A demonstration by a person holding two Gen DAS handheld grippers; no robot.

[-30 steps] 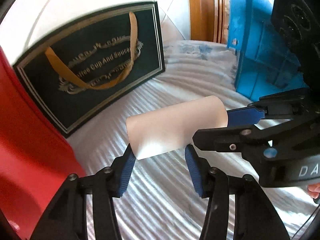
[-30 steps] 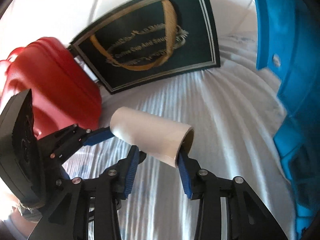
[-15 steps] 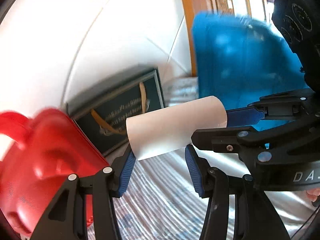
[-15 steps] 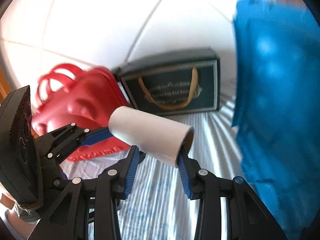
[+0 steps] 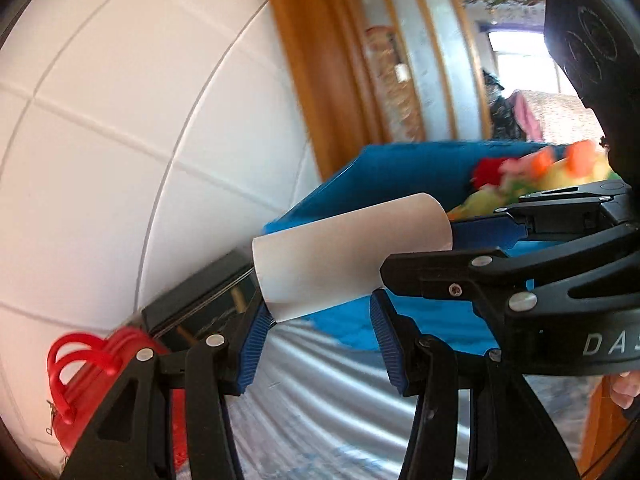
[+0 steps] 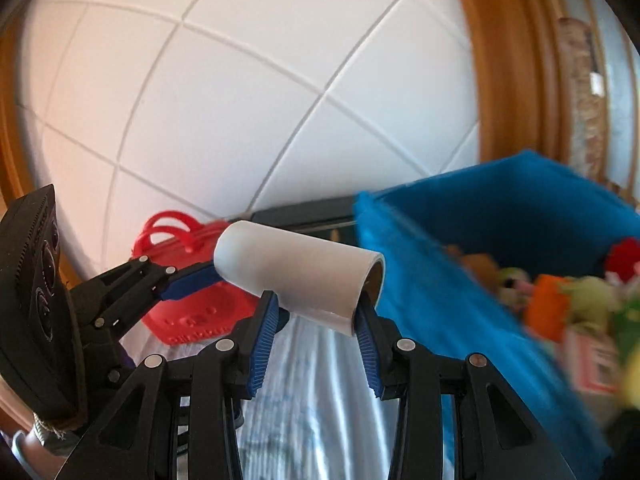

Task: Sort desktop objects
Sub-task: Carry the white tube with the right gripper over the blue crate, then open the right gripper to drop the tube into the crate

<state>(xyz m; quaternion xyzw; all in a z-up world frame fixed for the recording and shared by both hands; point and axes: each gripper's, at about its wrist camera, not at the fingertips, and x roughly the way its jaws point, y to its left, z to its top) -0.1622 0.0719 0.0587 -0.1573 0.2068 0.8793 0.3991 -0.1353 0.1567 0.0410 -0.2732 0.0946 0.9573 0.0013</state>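
Our right gripper [image 6: 316,316] clamps one end of the white roll [image 6: 296,282]; our left gripper [image 5: 320,316] clamps the other. We hold it aloft, level, beside the blue bin [image 6: 500,208] of toys [image 6: 560,300].

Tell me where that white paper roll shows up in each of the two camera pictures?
Left wrist view: the white roll sits at centre, held between both grippers above the striped cloth.
Right wrist view: the same roll lies just left of centre, its open end facing right.
Shared landmark: the blue bin, behind and right of the roll.
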